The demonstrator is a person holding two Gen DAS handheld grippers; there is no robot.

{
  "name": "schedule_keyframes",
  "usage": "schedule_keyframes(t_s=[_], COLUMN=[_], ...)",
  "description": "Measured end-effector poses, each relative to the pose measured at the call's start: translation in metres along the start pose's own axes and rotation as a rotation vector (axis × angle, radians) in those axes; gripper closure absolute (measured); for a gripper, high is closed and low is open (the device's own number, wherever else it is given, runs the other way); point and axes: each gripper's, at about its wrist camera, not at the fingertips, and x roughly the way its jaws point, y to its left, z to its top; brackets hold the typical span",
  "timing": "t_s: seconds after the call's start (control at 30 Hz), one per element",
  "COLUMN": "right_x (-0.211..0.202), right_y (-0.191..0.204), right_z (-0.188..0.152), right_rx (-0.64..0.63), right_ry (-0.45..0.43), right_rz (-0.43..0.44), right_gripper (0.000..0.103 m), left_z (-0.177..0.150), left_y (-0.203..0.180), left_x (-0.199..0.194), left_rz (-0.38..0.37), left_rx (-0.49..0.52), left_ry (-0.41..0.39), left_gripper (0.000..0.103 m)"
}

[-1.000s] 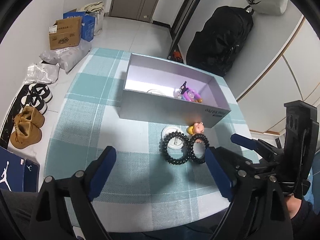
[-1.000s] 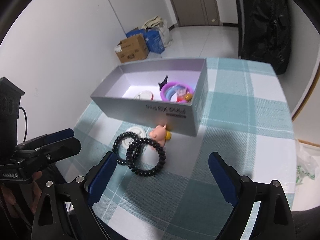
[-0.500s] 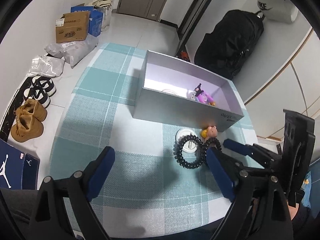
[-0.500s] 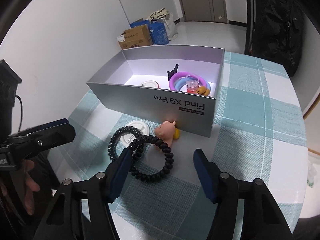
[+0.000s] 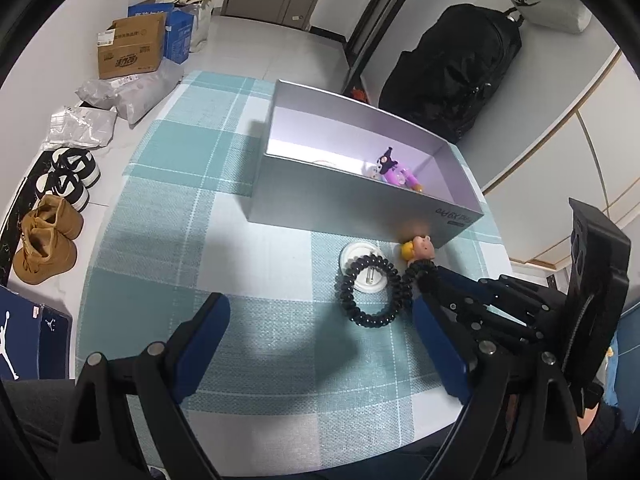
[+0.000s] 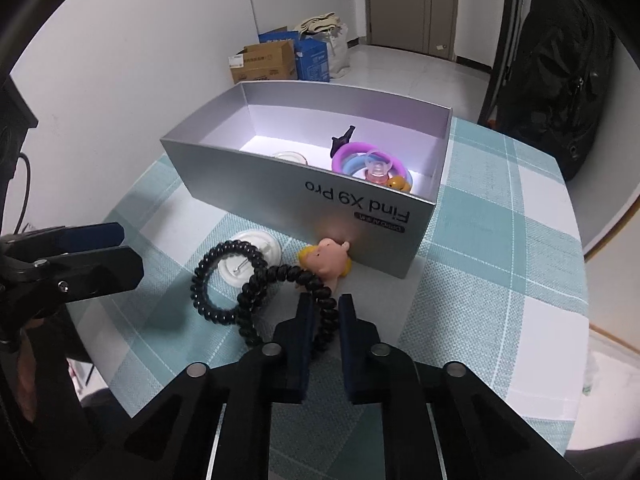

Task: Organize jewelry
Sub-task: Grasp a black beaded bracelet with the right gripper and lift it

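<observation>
Two black coiled bands lie linked on the checked tablecloth in front of a grey open box (image 6: 248, 184) (image 5: 320, 204). My right gripper (image 6: 325, 312) is shut on the nearer black band (image 6: 288, 276). The other black band (image 6: 208, 280) (image 5: 374, 292) rests over a white disc (image 6: 260, 252). A small pink and yellow pig charm (image 6: 326, 260) (image 5: 418, 246) sits against the box wall. Purple rings and small charms (image 6: 368, 162) lie inside the box. My left gripper (image 5: 320, 336) is open and empty, above the cloth to the left of the bands.
The round table's edge (image 6: 576, 240) curves close on the right. On the floor are a cardboard box (image 5: 132, 48), plastic bags, shoes (image 5: 48, 232) and a black backpack (image 5: 452, 64).
My right gripper moved forward and down and closed its fingers on the nearer black band. My left gripper drew back a little and to the left, staying open.
</observation>
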Motion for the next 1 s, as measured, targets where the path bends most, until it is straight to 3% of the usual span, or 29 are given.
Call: schedule_keyframes(t_s=[0.33,0.53,0.9,1.0], right_x=[-0.018,-0.041,-0.062,-0.063], right_y=[-0.017,-0.032,-0.061,-0.067], right_z=[0.001,0.005,0.005,0.004], right_rx=[0.095,0.148,0.248,0.269], right_ry=[-0.050,-0.123,-0.168,-0.160], right_rz=[0.084,0.119,0.123,0.130], right_gripper=[0.094,0.094,0.094,0.094], left_z=[-0.002,-0.003,-0.002,-0.003], left_y=[0.002,-0.004,-0.032,-0.039], left_x=[0.006,0.012,0.034,0.040], left_rz=[0.032,0.028,0.093,0.161], left_rx=[0.002,0.029,0.140,0.172], left_ry=[0.027,0.044,0.064,0.069], left_gripper=[0.013,0.013,0.013,0.013])
